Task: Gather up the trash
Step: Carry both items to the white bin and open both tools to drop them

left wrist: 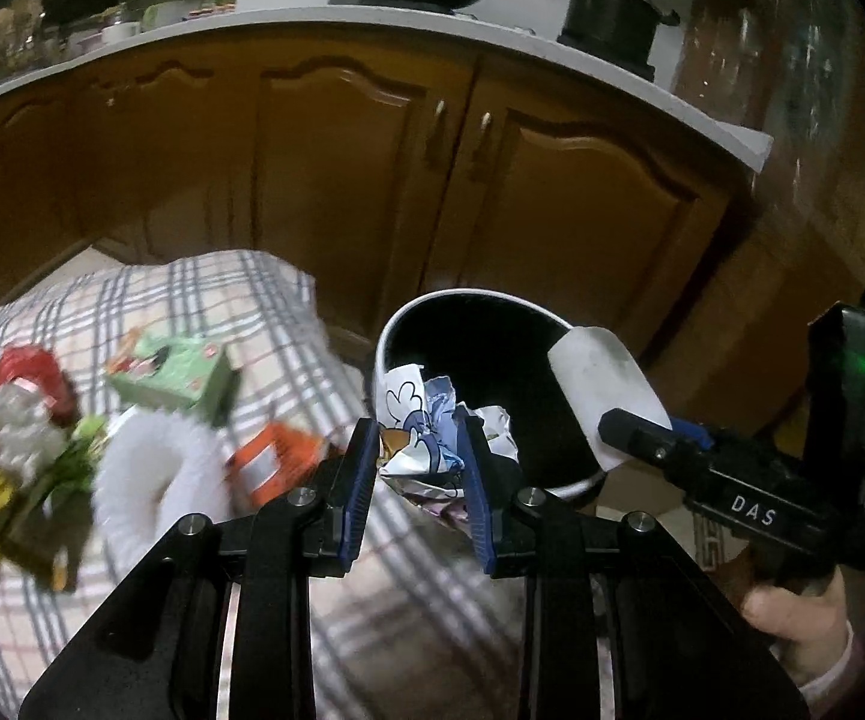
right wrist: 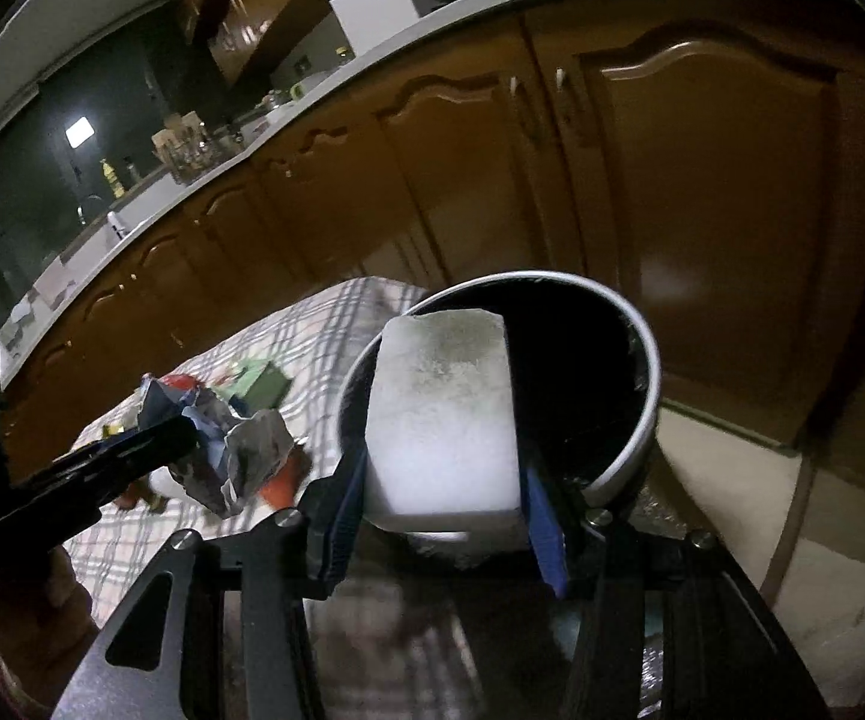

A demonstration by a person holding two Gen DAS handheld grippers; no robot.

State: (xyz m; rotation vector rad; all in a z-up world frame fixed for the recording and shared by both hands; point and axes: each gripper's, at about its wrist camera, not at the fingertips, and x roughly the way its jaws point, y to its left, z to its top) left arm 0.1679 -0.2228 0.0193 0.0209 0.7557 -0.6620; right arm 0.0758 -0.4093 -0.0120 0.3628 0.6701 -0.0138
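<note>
Two pieces are on their way to the bin [left wrist: 393, 324] — left gripper [left wrist: 420, 456] clamps a crumpled wrapper [left wrist: 417, 438], right gripper [right wrist: 441, 480] a white sponge [right wrist: 441, 408] — while several scraps [left wrist: 180, 369] remain on the checked cloth [left wrist: 264, 300].

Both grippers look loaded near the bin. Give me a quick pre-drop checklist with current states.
1. Left gripper clamps the crumpled wrapper: ok.
2. Right gripper clamps the white foam block: ok.
3. Bin mouth open and unobstructed: ok.
4. Foam block over the bin opening: ok.
5. Wrapper fully past the bin rim: cannot tell.
6. Trash left on the checked cloth, such as the green box: not ok, several pieces remain.
</note>
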